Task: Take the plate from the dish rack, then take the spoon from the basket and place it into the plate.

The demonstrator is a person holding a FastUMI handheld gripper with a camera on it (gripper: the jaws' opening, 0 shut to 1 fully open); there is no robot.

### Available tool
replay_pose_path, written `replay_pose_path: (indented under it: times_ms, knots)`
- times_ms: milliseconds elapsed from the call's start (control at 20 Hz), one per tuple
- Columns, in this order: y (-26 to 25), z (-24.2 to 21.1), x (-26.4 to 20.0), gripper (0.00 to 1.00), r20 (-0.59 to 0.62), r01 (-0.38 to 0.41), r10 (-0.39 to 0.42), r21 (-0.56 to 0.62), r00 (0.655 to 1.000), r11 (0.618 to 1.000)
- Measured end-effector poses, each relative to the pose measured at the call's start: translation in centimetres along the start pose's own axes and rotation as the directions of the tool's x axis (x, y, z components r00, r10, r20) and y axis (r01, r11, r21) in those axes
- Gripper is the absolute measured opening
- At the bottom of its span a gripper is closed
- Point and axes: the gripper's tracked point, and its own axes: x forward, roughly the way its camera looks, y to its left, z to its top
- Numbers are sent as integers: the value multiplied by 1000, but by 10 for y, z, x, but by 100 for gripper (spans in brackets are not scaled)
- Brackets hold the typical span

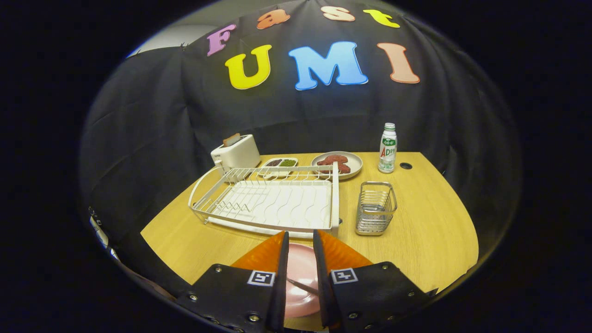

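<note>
While the fingers (300, 240) stand narrowly apart, a pink plate (300, 268) with a spoon (300, 286) lies between them; dish rack (273, 199) and basket (375, 208) sit beyond.

The handheld two-finger gripper (300, 243) points forward and downward. Its fingers (282, 259) stand parallel, a narrow gap between the tips, with nothing pressed by both.
</note>
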Motion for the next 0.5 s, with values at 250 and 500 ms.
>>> replay_pose_path:
  times_ms: [250,500]
  knots:
    - [-53,40,-24,30,129,93,-93,9,987,996]
    - [-124,75,-43,30,246,223,-213,-14,946,975]
